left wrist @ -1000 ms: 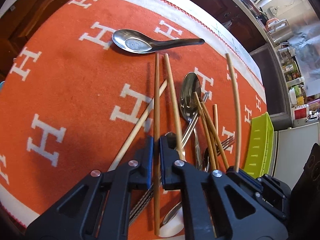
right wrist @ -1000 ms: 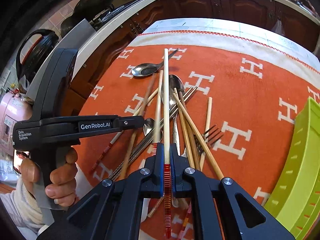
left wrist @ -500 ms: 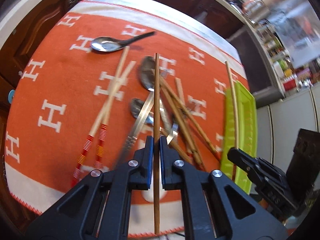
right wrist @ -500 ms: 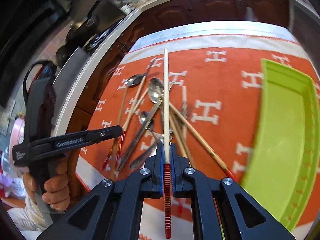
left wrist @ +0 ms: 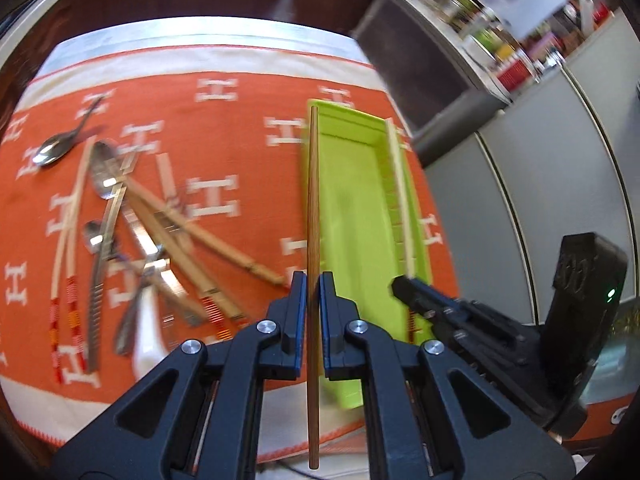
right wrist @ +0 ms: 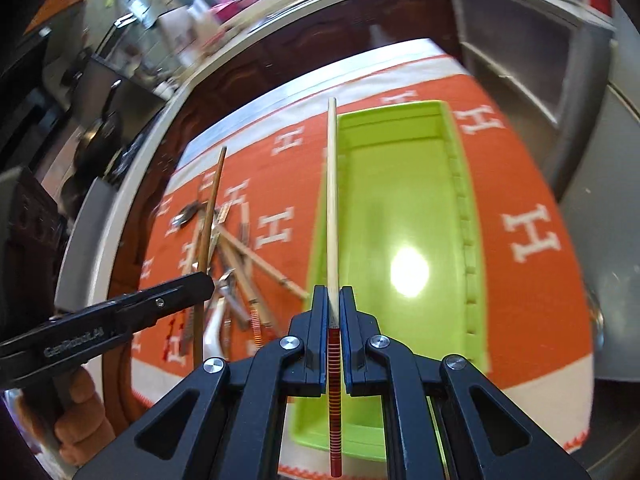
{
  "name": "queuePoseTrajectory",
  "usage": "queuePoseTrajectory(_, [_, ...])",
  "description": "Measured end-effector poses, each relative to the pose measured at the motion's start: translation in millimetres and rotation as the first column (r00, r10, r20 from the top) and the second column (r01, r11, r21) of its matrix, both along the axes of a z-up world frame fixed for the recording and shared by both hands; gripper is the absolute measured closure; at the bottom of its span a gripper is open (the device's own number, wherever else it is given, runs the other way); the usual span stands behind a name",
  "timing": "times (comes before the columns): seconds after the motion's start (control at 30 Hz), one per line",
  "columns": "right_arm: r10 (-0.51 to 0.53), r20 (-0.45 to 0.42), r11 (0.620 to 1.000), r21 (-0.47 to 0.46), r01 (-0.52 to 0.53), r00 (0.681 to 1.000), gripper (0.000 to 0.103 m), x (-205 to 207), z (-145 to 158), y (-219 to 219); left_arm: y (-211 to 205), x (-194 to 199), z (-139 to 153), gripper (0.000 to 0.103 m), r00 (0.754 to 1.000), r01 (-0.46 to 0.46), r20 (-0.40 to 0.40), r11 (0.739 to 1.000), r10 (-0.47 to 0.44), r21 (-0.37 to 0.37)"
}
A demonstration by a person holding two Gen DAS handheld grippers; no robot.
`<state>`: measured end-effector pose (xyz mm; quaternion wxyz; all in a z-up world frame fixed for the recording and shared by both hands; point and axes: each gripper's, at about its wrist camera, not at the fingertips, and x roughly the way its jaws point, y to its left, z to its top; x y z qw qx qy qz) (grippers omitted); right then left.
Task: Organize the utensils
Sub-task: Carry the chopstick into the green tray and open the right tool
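A: Brown wood is clamped in the left gripper (left wrist: pixel 313 280): a plain chopstick (left wrist: pixel 313 208), held over the near edge of the green tray (left wrist: pixel 360 216).

B: A pale chopstick with a red banded end (right wrist: pixel 332 208) is pinched by the right gripper (right wrist: pixel 332 300) above the tray. The remaining utensils (left wrist: pixel 132 232) are heaped on the orange cloth (left wrist: pixel 248 168).

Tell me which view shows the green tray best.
The right wrist view: the green tray fills the middle, all four walls and its bare floor visible. The left wrist view shows the tray narrower, blurred, its near end hidden behind the left hand-held gripper.
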<state>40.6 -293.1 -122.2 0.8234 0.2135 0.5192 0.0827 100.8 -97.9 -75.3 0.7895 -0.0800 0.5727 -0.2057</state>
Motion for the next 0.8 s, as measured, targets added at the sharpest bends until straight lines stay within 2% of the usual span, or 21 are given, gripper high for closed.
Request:
queuePoseTrajectory(0.1, [-0.040,-0.030,0.999,0.000,0.040,0.999,0.097,-4,-13,-17,-30,1,-2,0.099,0.999,0.038,-0.005,0.999,-0.039,-0.012])
queuePoseTrajectory(0.27, [-0.085,-0.060,0.996,-0.001,0.085,0.995,0.097,-8,-30,-41,-64,12,-15,0.099,0.998,0.069,-0.015,0.998,-0.068,0.008])
queuePoseTrajectory(0.47, [-0.108,-0.042,0.994,-0.030,0.107,0.993,0.097,0,-41,-51,-83,24,-24,0.099,0.997,0.082,0.011,0.995,-0.082,0.053])
queuePoseTrajectory(0.63, [-0.101,-0.058,0.994,-0.054,0.098,0.993,0.097,14,-49,-31,-82,29,-35,0.099,0.996,0.083,0.016,0.991,-0.085,0.102])
queuePoseTrajectory(0.8, [-0.087,-0.068,0.994,-0.074,0.082,0.994,0.080,20,-52,-20,-76,28,-37,0.098,0.995,0.090,0.021,0.988,-0.093,0.124])
